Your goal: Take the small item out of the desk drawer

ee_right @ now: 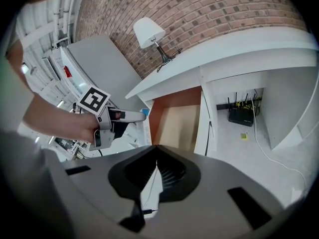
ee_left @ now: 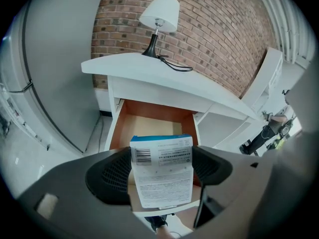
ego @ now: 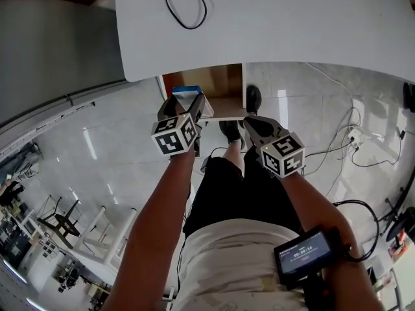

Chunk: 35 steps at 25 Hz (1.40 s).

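Head view looks straight down on the white desk, a black cable looped on its top. Under the front edge the drawer stands pulled out, its wooden bottom bare where it shows. At the back of the desk, against the brick wall, stands a white-shaded lamp on a dark stem.

The left gripper hangs over the drawer's front left part, its two fingers pressed on either side of a small box. The box is up out of the drawer, held upright just above its front edge. It is a flat white carton with a blue band along the top, a barcode at the upper left corner and lines of fine print too small to read.

The right gripper sits off the drawer's right front corner, jaws closed together with nothing between them.
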Each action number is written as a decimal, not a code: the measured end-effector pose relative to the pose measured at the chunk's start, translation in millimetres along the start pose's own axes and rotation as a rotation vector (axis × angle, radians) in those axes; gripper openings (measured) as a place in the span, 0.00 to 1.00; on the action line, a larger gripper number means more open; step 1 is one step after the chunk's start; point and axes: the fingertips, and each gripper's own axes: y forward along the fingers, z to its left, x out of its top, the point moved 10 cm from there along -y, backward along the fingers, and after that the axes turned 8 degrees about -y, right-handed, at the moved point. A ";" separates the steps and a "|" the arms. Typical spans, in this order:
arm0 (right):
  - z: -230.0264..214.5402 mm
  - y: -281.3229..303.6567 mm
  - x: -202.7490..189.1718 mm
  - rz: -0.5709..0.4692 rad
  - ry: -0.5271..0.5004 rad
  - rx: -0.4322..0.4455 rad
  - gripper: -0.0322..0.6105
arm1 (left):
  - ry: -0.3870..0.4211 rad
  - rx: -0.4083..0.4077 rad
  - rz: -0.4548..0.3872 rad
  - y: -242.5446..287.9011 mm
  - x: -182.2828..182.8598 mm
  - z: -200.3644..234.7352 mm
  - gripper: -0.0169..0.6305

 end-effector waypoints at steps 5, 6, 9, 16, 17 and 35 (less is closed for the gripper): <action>15.4 -4.3 13.7 -0.009 -0.020 -0.012 0.06 | -0.012 -0.011 -0.016 -22.9 3.4 3.6 0.61; 16.4 -5.4 15.3 -0.011 -0.022 -0.013 0.06 | -0.013 -0.012 -0.018 -26.0 3.3 3.0 0.61; 17.7 -7.9 19.8 -0.015 -0.034 -0.012 0.06 | -0.018 -0.015 -0.029 -34.7 3.7 1.1 0.61; 22.2 -16.4 25.4 -0.005 -0.044 -0.015 0.06 | -0.054 -0.026 -0.045 -62.4 -4.2 -0.2 0.61; 22.9 -17.3 26.4 -0.004 -0.045 -0.017 0.06 | -0.060 -0.028 -0.046 -65.8 -5.9 0.3 0.61; 44.4 -47.1 52.4 -0.039 -0.106 -0.019 0.06 | -0.079 -0.054 -0.108 -126.3 -2.7 -16.3 0.61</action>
